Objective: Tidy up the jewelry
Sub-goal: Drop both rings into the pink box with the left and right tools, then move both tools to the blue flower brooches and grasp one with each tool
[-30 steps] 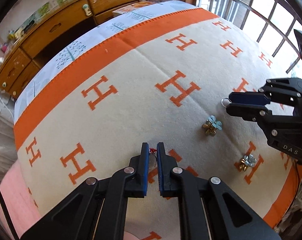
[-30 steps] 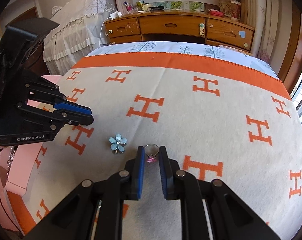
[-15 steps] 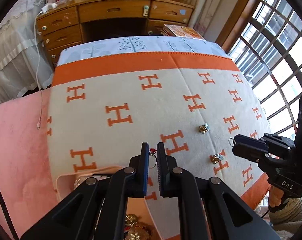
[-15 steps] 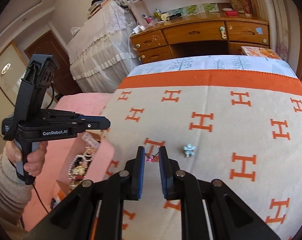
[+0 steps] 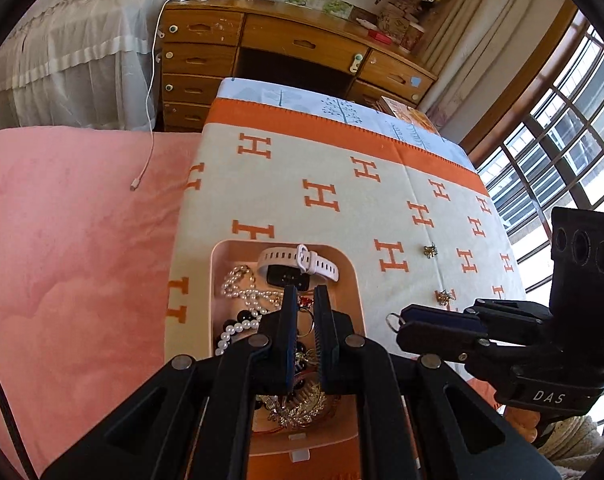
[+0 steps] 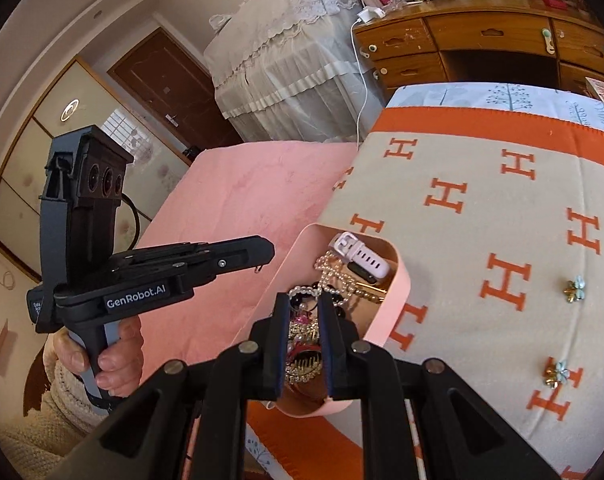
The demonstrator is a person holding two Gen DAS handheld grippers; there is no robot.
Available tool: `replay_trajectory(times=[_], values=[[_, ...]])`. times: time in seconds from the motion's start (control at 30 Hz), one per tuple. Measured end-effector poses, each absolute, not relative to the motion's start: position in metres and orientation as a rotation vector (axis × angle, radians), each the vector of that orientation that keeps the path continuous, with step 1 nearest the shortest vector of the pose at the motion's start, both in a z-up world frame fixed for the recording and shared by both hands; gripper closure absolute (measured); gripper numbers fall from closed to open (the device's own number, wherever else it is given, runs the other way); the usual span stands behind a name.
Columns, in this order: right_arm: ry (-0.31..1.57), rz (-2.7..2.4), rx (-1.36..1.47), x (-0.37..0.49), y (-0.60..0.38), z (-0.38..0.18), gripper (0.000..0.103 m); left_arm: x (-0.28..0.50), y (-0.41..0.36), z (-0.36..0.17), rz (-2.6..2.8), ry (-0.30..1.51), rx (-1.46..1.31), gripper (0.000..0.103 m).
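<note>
A pink tray [image 5: 214, 280] on the H-patterned blanket holds a white watch [image 5: 302, 262], pearl strands [image 5: 242, 292] and other jewelry. My left gripper [image 5: 305, 296] hangs over the tray, shut on a ring with a red stone [image 5: 305, 302]. My right gripper [image 6: 303, 302] is also above the tray [image 6: 397, 280], shut on a ring with a pink stone [image 6: 302, 317]. In the left wrist view the right gripper [image 5: 399, 324] comes in from the right. The left gripper [image 6: 268, 250] shows to the left in the right wrist view. Two flower ornaments [image 6: 573, 288] [image 6: 557, 374] lie on the blanket.
A pink bedcover [image 5: 82, 220] with a white charging cable [image 5: 142, 172] lies left of the blanket. A wooden desk with drawers [image 5: 302, 44] stands beyond the bed. A barred window [image 5: 561, 140] is at the right. A person's hand [image 6: 110, 356] grips the left gripper's handle.
Both grippers have swung from above the open blanket to above the pink tray, each still carrying its ring. The left one has rolled, and both have risen a little.
</note>
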State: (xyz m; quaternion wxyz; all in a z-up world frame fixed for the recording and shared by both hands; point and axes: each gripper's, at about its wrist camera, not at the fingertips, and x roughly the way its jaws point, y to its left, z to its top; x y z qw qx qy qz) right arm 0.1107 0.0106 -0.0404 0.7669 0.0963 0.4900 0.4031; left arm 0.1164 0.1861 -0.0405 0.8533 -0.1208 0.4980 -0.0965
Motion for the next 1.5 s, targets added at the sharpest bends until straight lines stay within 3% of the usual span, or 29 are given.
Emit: replay_trajectory(times=[0.33, 0.47, 0.6, 1.0, 1.5], values=[[1.114, 0.787, 0.162, 0.111, 0.029, -0.065, 0.088, 0.115, 0.18, -0.075, -0.177, 1.043, -0.231, 0.097], [1.135, 0.755, 0.169, 0.116, 0.025, -0.07, 0.086, 0.116, 0.174, -0.079, -0.172, 1.03, -0.218, 0.077], [1.121, 0.727, 0.171, 0.115, 0.021, -0.072, 0.076, 0.116, 0.173, -0.079, -0.146, 1.004, -0.223, 0.054], [1.042, 0.7, 0.116, 0.091, 0.004, -0.068, 0.076, 0.102, 0.17, -0.067, -0.103, 0.944, -0.245, 0.032], [0.972, 0.664, 0.079, 0.054, -0.035, -0.067, 0.076, 0.068, 0.132, -0.074, -0.085, 0.954, -0.214, 0.027]])
